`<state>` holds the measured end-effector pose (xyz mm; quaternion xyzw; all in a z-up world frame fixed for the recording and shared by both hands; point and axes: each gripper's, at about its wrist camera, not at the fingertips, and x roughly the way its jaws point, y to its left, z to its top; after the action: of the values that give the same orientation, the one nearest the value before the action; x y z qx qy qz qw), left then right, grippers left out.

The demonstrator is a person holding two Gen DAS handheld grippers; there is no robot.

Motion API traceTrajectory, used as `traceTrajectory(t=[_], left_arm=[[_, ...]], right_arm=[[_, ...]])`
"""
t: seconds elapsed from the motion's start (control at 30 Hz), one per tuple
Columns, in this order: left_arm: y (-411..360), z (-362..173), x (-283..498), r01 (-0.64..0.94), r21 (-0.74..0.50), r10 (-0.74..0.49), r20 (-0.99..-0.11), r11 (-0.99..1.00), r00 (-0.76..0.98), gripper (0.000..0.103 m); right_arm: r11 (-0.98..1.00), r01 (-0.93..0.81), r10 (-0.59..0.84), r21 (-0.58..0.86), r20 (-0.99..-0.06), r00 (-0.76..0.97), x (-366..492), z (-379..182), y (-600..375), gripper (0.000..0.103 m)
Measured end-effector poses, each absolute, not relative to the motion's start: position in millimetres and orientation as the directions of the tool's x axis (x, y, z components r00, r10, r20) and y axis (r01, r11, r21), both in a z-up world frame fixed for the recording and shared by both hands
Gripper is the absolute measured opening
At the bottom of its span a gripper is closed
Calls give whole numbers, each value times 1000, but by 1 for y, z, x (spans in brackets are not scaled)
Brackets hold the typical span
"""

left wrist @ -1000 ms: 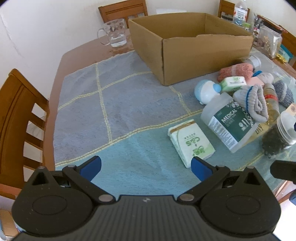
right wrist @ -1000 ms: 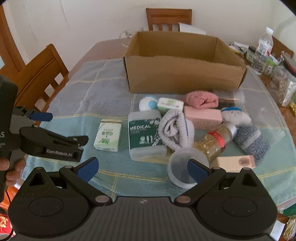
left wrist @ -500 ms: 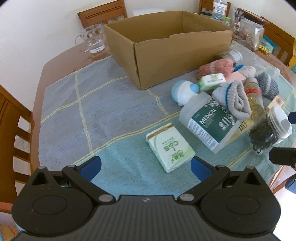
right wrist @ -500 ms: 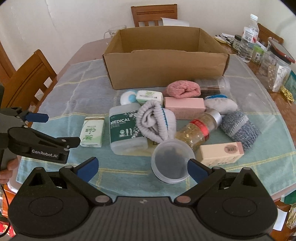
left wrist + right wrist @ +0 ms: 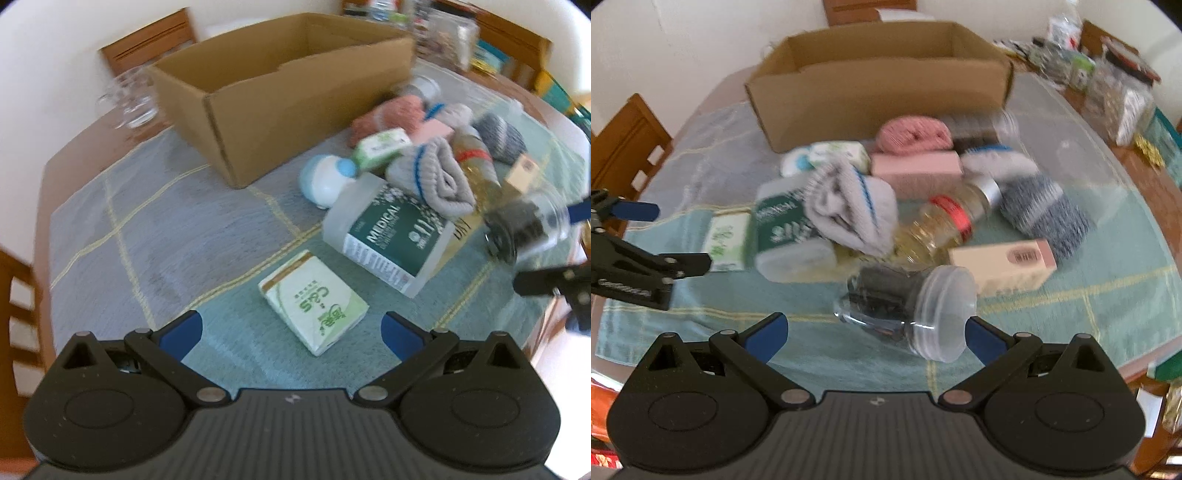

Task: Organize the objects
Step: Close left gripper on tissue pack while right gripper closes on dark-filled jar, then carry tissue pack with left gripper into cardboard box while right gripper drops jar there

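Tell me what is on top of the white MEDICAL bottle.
A rolled grey sock rests on the MEDICAL bottle. The bottle's cap end is hidden beneath it.

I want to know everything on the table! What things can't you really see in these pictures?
- Inside of the cardboard box: both views, its front wall hides the floor.
- Dark contents of the clear jar: right wrist view, blurred; cannot tell what they are.
- Small print on the MEDICAL bottle: left wrist view, blurred and too small.
- Jars and bottles behind the box: both views, blurred, cut by the edge.
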<state>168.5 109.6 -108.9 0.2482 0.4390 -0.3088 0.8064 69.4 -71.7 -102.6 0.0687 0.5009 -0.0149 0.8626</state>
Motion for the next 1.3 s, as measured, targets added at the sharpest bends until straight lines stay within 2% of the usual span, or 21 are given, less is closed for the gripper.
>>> traceTrajectory(t=[0.23,0.33,0.77,0.9,1.07,1.17,1.23,1.3], left_arm=[[99,-122,183,834,152,-334,-867,530,370,102],[97,-127,191,866,132,-359,-872,482,332,99],[86,-137,195,943,-9,-415,-900,333,138,76],[85,-137,190,951,9,-423,-894,309,146,75],[84,-139,195,942,-6,-435,-888,336,150,67],[85,-138,197,939,-8,-432,-889,343,150,65],[86,-136,197,937,-17,-432,-890,350,146,65],[87,-133,196,932,-20,-430,-891,361,147,65]], right_arm=[[988,136,3,77,-878,478,74,-119,-77,103],[987,152,-21,59,-880,474,75,-123,-77,103],[974,220,-55,54,-886,461,82,-123,-71,103],[969,240,-65,52,-888,456,88,-124,-72,103],[960,278,-99,30,-893,438,92,-127,-75,103],[957,290,-119,9,-900,421,93,-127,-74,95],[955,296,-126,1,-904,409,92,-128,-74,85],[955,297,-128,-5,-909,397,92,-128,-74,82]])
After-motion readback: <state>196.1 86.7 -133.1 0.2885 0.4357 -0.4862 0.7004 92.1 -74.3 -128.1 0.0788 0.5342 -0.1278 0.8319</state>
